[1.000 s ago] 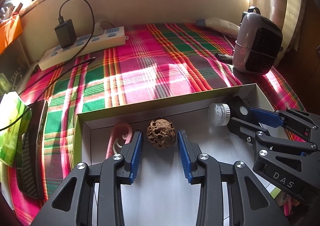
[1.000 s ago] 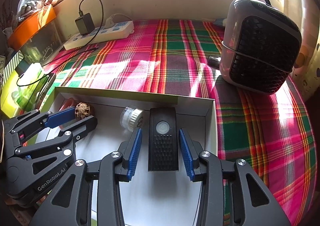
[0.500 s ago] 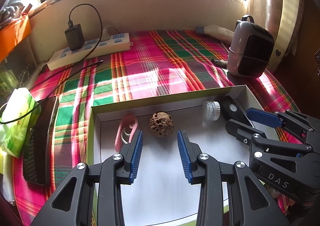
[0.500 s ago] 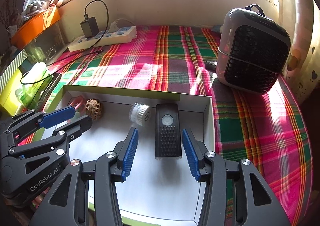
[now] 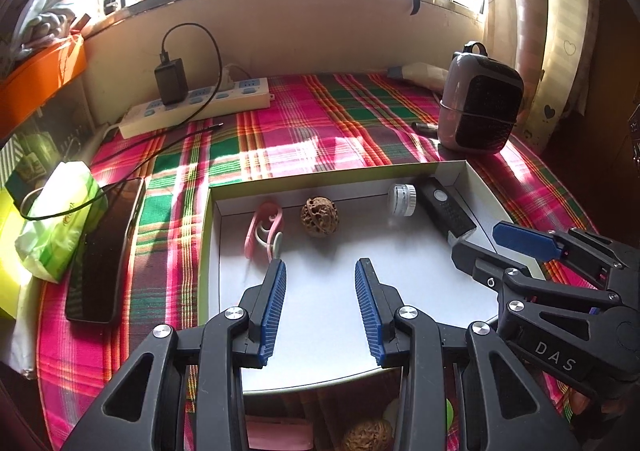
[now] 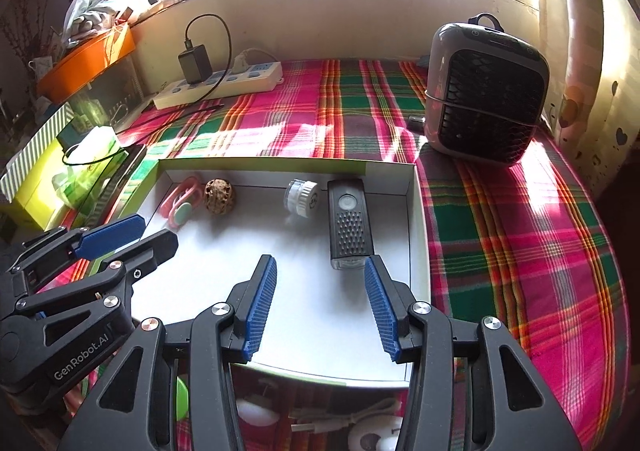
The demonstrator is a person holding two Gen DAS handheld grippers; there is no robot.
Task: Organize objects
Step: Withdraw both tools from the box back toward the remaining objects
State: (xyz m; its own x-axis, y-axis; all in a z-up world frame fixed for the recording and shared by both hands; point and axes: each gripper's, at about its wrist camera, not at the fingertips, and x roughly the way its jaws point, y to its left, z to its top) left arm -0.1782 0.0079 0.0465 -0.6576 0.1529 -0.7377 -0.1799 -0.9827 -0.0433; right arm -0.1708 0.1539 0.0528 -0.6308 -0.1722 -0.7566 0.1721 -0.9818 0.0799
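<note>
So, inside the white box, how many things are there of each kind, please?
Pink clip: 1
Walnut: 1
Small white jar: 1
Black rectangular device: 1
Total: 4 things in the white box

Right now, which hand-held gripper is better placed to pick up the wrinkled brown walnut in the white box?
Left, probably. The left hand-held gripper stands open and empty, aimed nearly at the wrinkled brown walnut. The right hand-held gripper lines up nearer the black rectangular light, with the walnut off to its left.
</note>
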